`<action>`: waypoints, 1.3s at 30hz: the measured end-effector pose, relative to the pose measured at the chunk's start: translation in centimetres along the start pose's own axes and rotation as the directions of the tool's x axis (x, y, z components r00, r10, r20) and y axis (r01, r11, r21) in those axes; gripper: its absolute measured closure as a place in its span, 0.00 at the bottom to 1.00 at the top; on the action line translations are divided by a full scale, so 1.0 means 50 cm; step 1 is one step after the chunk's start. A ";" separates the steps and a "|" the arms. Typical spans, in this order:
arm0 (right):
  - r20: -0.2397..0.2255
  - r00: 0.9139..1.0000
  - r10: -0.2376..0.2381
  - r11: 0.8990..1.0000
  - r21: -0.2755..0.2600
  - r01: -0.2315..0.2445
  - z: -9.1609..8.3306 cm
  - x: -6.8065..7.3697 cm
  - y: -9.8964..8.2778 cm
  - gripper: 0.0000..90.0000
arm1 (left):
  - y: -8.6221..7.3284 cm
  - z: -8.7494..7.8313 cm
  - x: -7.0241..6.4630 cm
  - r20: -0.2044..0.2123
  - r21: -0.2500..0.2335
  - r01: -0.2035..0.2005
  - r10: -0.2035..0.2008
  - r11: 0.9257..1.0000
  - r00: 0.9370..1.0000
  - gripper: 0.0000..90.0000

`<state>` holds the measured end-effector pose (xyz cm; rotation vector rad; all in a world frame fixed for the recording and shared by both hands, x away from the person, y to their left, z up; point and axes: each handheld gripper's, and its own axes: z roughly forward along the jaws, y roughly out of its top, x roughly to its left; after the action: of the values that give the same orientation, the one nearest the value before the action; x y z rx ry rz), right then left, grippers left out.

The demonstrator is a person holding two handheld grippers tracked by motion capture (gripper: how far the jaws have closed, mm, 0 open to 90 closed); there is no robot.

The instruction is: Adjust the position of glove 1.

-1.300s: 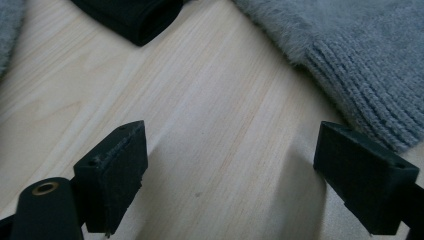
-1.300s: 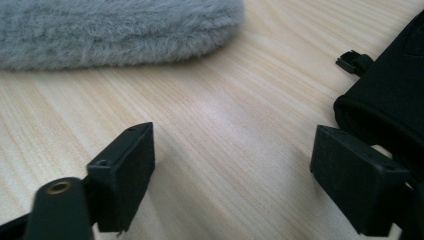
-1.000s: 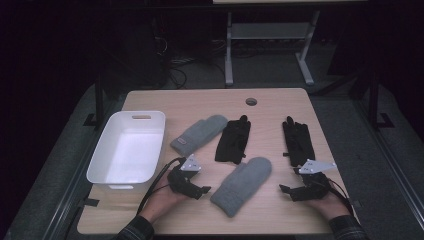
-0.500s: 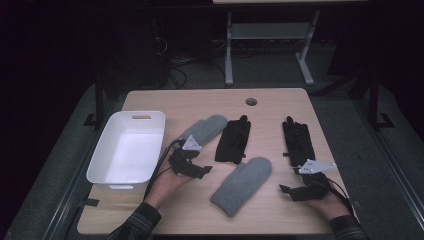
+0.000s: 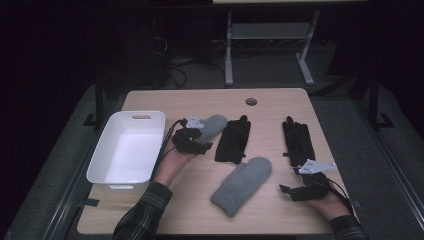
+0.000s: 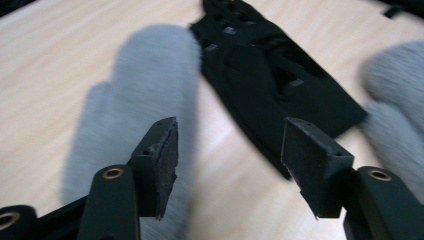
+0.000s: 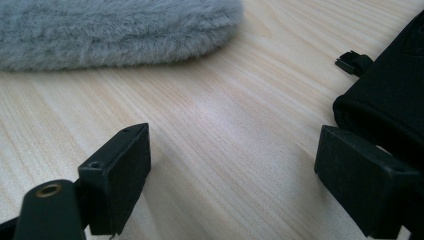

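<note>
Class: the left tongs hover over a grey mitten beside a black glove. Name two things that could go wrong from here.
1. The left tongs, open and just closing with nothing between them, straddle the grey mitten's edge, so they may pinch only fluff and slip.
2. The black glove lies against that mitten, so it might get caught or dragged along.

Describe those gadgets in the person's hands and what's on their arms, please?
Each hand holds a black tool with two flat, square-ended jaws; brass-coloured rivets show at the jaw bases. The left tool and right tool each carry a grey three-cornered plate and trail a black cable. The sleeves are dark plaid.
</note>
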<state>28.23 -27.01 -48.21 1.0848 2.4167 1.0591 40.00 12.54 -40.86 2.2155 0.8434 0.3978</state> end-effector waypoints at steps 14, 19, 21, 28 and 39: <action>-0.001 1.000 0.000 1.000 0.000 0.000 0.000 0.000 0.000 0.16 | 0.045 0.064 0.081 -0.085 0.055 0.082 -0.077 0.995 0.993 0.53; -0.001 1.000 0.000 1.000 0.000 0.000 0.000 0.000 0.000 0.16 | 0.044 0.085 0.101 -0.093 0.071 0.105 -0.098 0.992 0.991 0.52; -0.001 1.000 0.000 1.000 0.000 0.000 0.000 0.000 0.000 0.16 | 0.040 0.096 0.106 -0.087 0.074 0.114 -0.107 0.991 0.990 0.50; -0.001 1.000 0.000 1.000 0.000 0.000 0.000 0.000 0.000 0.16 | 0.022 0.131 0.113 -0.074 0.132 0.134 -0.125 0.982 0.989 0.45; -0.001 1.000 0.000 1.000 0.000 0.000 0.000 0.000 0.000 0.16 | 0.012 0.153 0.104 -0.051 0.147 0.081 -0.074 0.986 0.996 0.67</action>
<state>28.23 -27.01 -48.22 1.0845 2.4171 1.0595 47.95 11.76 -45.55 2.3089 1.0093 0.3587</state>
